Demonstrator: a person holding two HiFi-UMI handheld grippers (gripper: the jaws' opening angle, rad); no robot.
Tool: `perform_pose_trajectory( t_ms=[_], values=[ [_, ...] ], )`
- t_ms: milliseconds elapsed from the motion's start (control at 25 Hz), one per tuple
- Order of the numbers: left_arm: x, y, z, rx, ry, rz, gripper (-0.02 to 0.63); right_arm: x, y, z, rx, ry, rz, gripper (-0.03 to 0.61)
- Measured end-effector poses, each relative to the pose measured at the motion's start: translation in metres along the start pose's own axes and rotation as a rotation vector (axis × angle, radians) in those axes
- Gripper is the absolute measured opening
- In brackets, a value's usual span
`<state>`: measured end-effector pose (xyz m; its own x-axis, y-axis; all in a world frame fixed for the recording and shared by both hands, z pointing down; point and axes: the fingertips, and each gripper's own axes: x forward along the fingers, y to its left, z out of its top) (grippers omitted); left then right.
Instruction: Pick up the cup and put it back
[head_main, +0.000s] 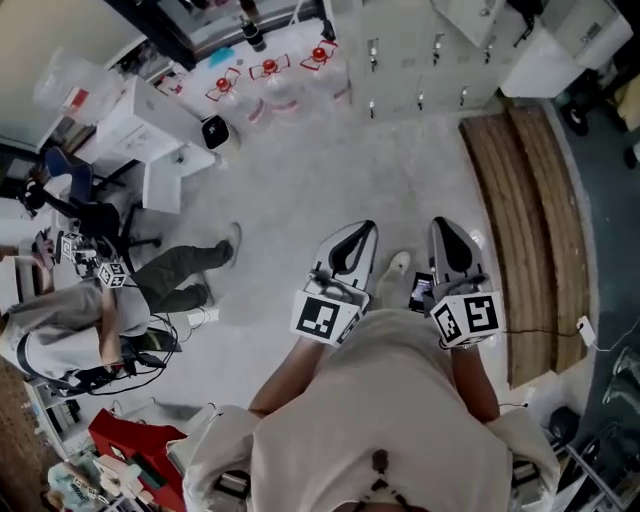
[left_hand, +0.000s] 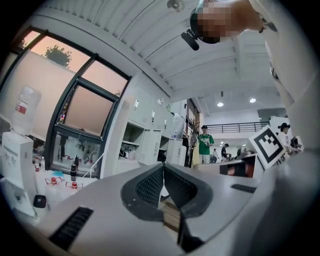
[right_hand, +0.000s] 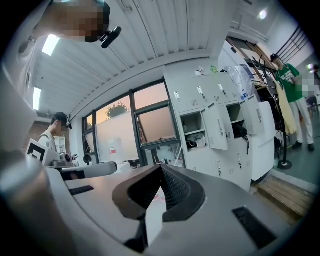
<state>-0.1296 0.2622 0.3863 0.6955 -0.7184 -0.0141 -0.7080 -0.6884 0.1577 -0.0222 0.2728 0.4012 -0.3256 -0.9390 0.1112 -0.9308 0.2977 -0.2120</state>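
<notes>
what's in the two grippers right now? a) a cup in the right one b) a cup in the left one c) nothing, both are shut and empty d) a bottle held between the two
c: on the left gripper and the right gripper alike, the jaw tips meet with nothing between them.

The cup could not be made out in any view. It sat in neither gripper: the left gripper (head_main: 362, 232) (left_hand: 163, 166) had its jaws closed tip to tip on nothing, and the right gripper (head_main: 441, 226) (right_hand: 160, 168) was closed and empty in the same way.
</notes>
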Motion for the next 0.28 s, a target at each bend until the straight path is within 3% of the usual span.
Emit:
perform_pose_trajectory(
  t_ms=[280],
  values=[
    [-0.074,0.0,-0.001,-0.013,-0.004,-0.019,0.009,-0.037,0.074,-0.017,-0.017,0.007,0.004,0.025]
  ],
)
